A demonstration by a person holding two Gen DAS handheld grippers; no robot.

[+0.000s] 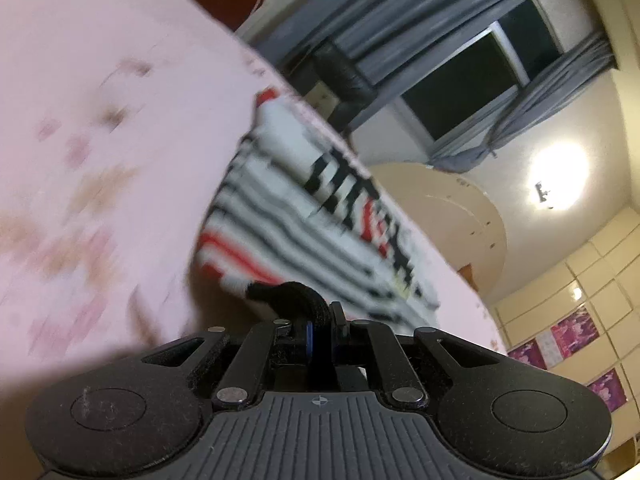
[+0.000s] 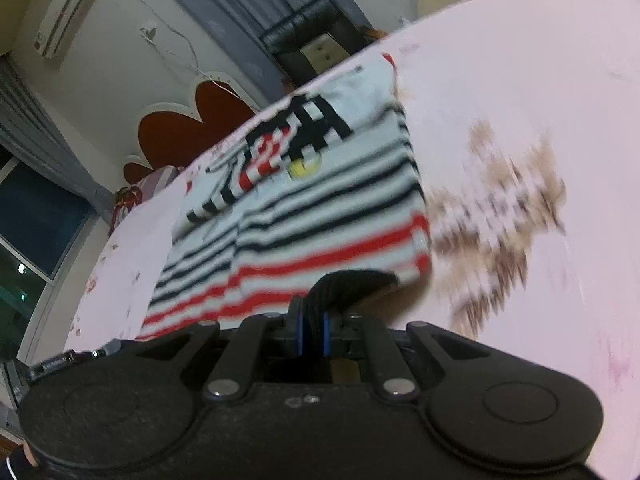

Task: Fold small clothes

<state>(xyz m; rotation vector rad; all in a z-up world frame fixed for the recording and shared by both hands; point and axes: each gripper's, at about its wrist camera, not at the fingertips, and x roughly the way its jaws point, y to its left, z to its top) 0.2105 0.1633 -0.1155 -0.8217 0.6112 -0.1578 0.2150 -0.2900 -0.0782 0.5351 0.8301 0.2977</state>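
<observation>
Garment, striped knit [image 2: 320, 216] on pink bed [image 2: 520, 80]: soft, light (floppy); hem corners pinched in closed jaws of left gripper [image 1: 320, 322] and right gripper [image 2: 316, 316].

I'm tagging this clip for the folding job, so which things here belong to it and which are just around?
Part of the job:
striped shirt, lying on the pink bedsheet
left gripper, shut on the hem
right gripper, shut on the hem

Just around:
grey curtains
window
air conditioner
wall posters
</observation>
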